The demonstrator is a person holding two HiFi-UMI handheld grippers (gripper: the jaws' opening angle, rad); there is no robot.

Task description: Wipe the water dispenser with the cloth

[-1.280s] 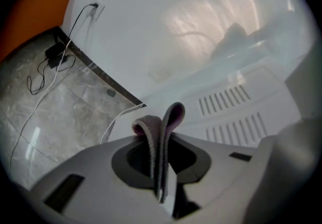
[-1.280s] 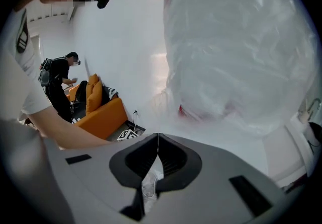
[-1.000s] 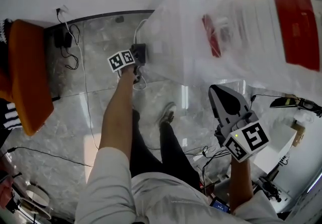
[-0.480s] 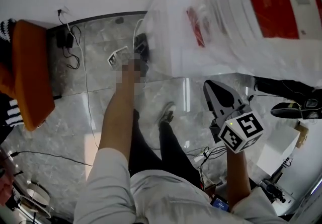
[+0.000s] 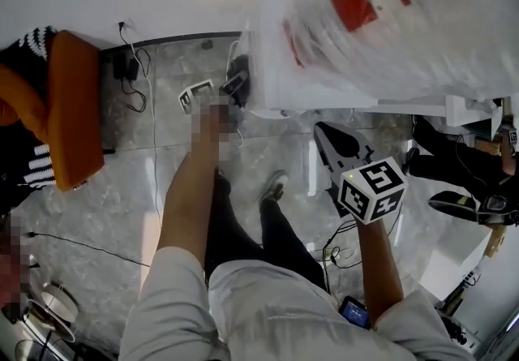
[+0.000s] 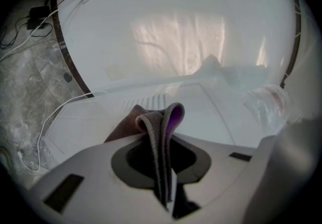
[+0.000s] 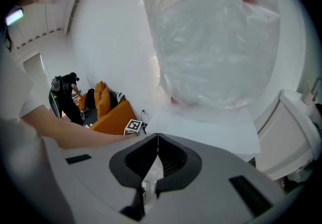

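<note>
The white water dispenser [image 5: 302,79] stands on the floor, carrying a plastic-wrapped bottle [image 5: 381,10] with a red label. My left gripper [image 5: 235,85] is held against the dispenser's lower left side. In the left gripper view it [image 6: 163,140] is shut on a grey cloth [image 6: 160,117] with a purple inner face, folded and poking out toward the white dispenser panel [image 6: 201,112]. My right gripper [image 5: 340,144] hangs in front of the dispenser, apart from it. In its own view the right gripper [image 7: 158,136] is shut with nothing in it, below the wrapped bottle [image 7: 211,36].
An orange seat [image 5: 69,108] stands at the left. Cables [image 5: 154,148] and a power adapter [image 5: 126,67] lie on the marble floor by the wall. The person's legs and shoe [image 5: 274,186] are below the dispenser. Another person's shoes [image 5: 462,205] show at the right.
The right gripper has risen and drifted left, closer to the dispenser. The left gripper stays at the dispenser's side with the cloth. The head camera has tipped, so the bottle fills more of the view.
</note>
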